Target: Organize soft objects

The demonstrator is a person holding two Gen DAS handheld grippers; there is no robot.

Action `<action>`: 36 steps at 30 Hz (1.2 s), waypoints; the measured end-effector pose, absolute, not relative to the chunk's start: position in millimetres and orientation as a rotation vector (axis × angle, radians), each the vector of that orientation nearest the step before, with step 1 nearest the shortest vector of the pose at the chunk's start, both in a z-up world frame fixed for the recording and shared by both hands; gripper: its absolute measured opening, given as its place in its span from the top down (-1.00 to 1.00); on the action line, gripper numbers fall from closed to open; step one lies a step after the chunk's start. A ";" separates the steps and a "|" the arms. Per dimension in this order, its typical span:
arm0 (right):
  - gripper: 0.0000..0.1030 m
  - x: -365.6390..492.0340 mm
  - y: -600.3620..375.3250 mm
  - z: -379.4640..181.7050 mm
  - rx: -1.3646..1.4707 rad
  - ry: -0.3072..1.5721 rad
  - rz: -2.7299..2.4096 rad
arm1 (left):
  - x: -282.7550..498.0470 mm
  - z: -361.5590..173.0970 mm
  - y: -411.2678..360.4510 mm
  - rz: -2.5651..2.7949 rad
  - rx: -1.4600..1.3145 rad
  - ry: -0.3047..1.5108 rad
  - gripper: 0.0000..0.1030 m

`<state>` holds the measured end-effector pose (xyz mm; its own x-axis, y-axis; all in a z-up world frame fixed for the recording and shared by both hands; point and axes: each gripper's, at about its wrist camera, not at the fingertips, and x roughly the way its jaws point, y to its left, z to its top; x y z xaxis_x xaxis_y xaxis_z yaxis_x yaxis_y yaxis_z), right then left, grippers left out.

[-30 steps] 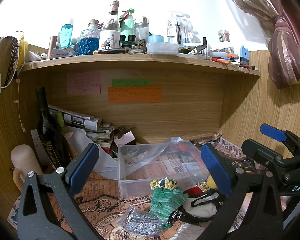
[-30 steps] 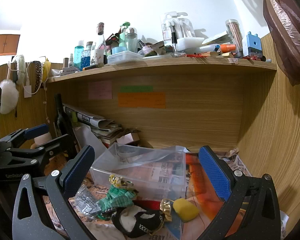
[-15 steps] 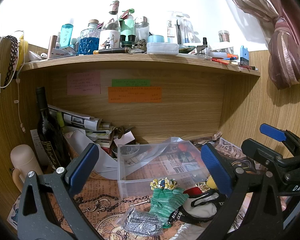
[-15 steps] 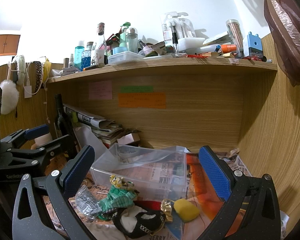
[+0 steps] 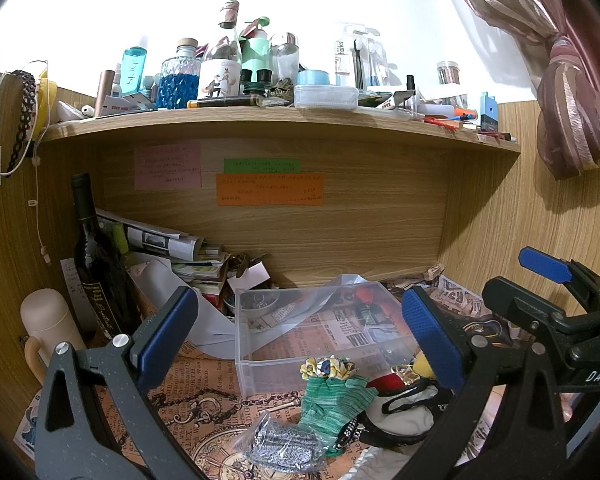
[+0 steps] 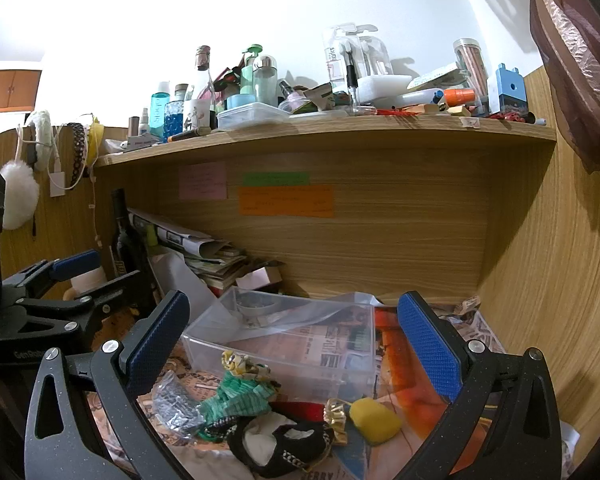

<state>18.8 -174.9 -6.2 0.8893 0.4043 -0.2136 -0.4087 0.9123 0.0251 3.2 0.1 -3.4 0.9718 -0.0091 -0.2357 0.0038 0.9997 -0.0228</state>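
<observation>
Blue pads on both your tools stand where they stood a second ago: nothing in either view has shifted, and the pile of soft things lies untouched. Your left gripper (image 5: 300,332) hangs wide apart with nothing between its pads, and your right gripper (image 6: 294,330) is spread just as wide and just as bare; each shows at the side of the other's view.

The clear plastic bin (image 6: 284,336) sits on the desk in front of you, toward the back wall. It holds no soft thing; a clear plastic sheet (image 5: 300,312) droops over its back rim into it, and you see printed paper through its floor. A small round dish (image 5: 260,302) shows at its far left corner, though you cannot tell whether it is inside or behind.

The soft things lie heaped just in front of the bin's near wall: a green knitted cloth (image 6: 236,398) with a yellow patterned scrunchie (image 6: 244,364) on top, a grey mesh piece in a clear bag (image 5: 284,446) to the left, a black and white fabric piece (image 6: 280,440), a red piece (image 6: 300,408) and a yellow sponge (image 6: 374,420) to the right.

Newspaper and printed sheets (image 5: 204,384) cover the desk. A dark wine bottle (image 5: 96,264) stands at the left wall beside a cream flask (image 5: 50,328), with stacked papers (image 5: 172,248) behind. Sticky notes (image 5: 268,188) are stuck on the wooden back panel, a crowded shelf (image 5: 280,120) runs above, and a curtain (image 5: 560,92) hangs at the right.
</observation>
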 end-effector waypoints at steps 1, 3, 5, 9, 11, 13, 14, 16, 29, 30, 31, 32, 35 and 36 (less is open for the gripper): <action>-1.00 18.9 -175.7 -6.7 -0.021 0.218 0.422 | 3.1 -3.4 0.0 -0.007 -0.022 0.238 -1.00; -1.00 18.9 -175.1 -6.6 -0.022 0.219 0.421 | 3.2 -3.5 0.1 -0.006 -0.022 0.238 -1.00; -1.00 19.4 -174.3 -6.6 -0.023 0.222 0.418 | 3.4 -3.6 0.0 -0.007 -0.021 0.240 -1.00; -1.00 22.9 -176.0 -9.1 -0.020 0.233 0.412 | 7.1 -6.4 0.7 -0.014 -0.019 0.256 -1.00; -1.00 25.8 -179.1 -12.1 -0.019 0.243 0.408 | 10.4 -9.7 3.4 -0.019 -0.020 0.273 -1.00; -1.00 29.8 -182.5 -16.1 -0.025 0.259 0.394 | 15.6 -15.1 7.7 -0.021 -0.026 0.300 -1.00; -1.00 32.4 -184.6 -18.7 -0.027 0.270 0.384 | 18.5 -18.6 10.4 -0.020 -0.029 0.318 -1.00; -1.00 38.6 -189.0 -24.7 -0.030 0.300 0.364 | 25.1 -27.1 16.2 -0.020 -0.036 0.361 -1.00; -0.87 80.4 -223.3 -79.2 -0.043 0.544 0.270 | 56.5 -101.7 43.3 -0.031 -0.074 0.668 -0.72; -0.85 83.2 -224.9 -83.8 -0.046 0.562 0.266 | 57.6 -107.3 45.4 -0.033 -0.081 0.690 -0.67; -0.84 85.5 -226.6 -87.8 -0.050 0.579 0.262 | 59.7 -111.7 47.7 -0.032 -0.087 0.707 -0.64; -0.82 89.1 -227.6 -93.1 -0.053 0.601 0.256 | 60.7 -117.2 49.5 -0.030 -0.092 0.723 -0.59; -0.73 98.2 -229.9 -104.8 -0.053 0.656 0.259 | 65.4 -131.6 54.5 -0.025 -0.105 0.767 -0.48; -0.71 101.8 -229.9 -108.1 -0.054 0.671 0.260 | 66.7 -135.7 55.5 -0.026 -0.109 0.780 -0.45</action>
<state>101.8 -229.9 -108.1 0.7521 0.2206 -0.6210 -0.2550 0.9663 0.0345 66.7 55.5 -135.7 0.7110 -0.0638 -0.7003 -0.0167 0.9941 -0.1076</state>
